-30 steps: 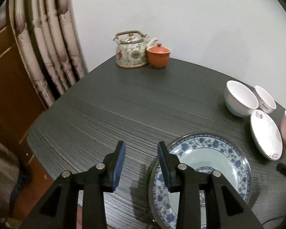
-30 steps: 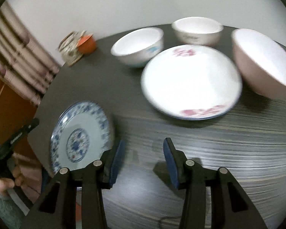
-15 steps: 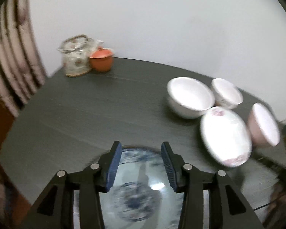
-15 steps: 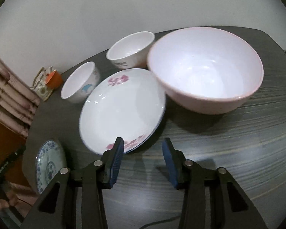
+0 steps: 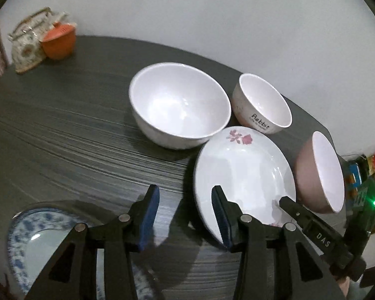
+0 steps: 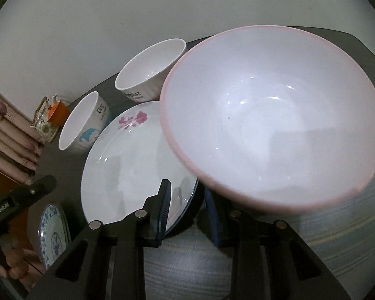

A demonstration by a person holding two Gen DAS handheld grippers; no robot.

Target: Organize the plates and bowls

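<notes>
Currently, left wrist view: left gripper [image 5: 185,210] hovering over the dark wood-grain surface [image 5: 62,137], jaws wide and holding nothing. Blue-patterned plate [image 5: 32,240] lying low left, partly under the gripper body. White floral plate [image 5: 242,175] just right of the jaws, the right finger overlapping its near rim. Large white bowl [image 5: 180,105] beyond, touching or nearly touching that plate; smaller "Rabbit" bowl [image 5: 262,105] beside it; pink bowl [image 5: 320,172] at far right. All bowls and plates empty. Teapot [image 5: 27,47] and orange lidded cup [image 5: 60,40] at the far corner, well apart.

Right wrist view: right gripper [image 6: 187,210] with jaws wide, empty, straddling the spot where the floral plate's rim [image 6: 182,215] meets the pink bowl's wall [image 6: 250,197]. Pink bowl appearing tilted, its rim overhanging the plate. Blue-patterned plate visible low left.

Handling judgement: glazed ware, rigid, slippery, breakable; moderately heavy. Best hold likely on the rim, one pad inside and one outside, closed firmly without jolting neighbouring pieces.
</notes>
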